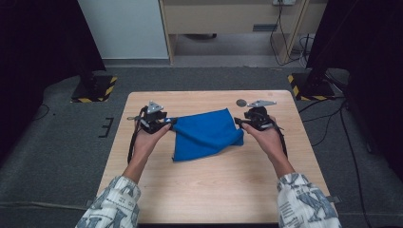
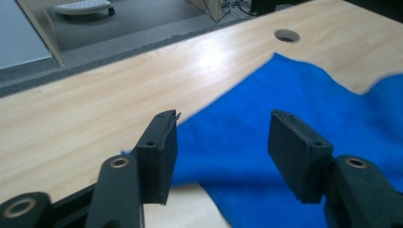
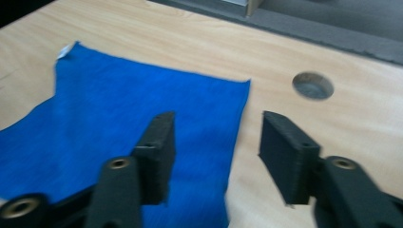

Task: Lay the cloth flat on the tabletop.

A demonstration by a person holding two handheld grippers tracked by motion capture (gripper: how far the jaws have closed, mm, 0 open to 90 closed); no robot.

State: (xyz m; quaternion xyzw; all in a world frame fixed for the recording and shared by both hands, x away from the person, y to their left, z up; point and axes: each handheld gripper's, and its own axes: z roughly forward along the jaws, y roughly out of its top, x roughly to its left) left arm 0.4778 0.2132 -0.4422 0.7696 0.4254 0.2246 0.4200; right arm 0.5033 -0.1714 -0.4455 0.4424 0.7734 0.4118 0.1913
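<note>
- High view: a blue cloth (image 1: 207,133) lies loosely folded at the middle of the wooden table (image 1: 209,190), its near edge slanting and its right corner bunched.
- The left gripper (image 1: 164,124) sits at the cloth's left edge, the right gripper (image 1: 240,123) at its right edge.
- Left gripper view: jaws apart above the cloth, nothing pinched.
- Right gripper view: jaws apart over the cloth's edge; a small white tag (image 3: 64,50) marks the far corner, a round hole (image 3: 312,85) nearby.
</note>
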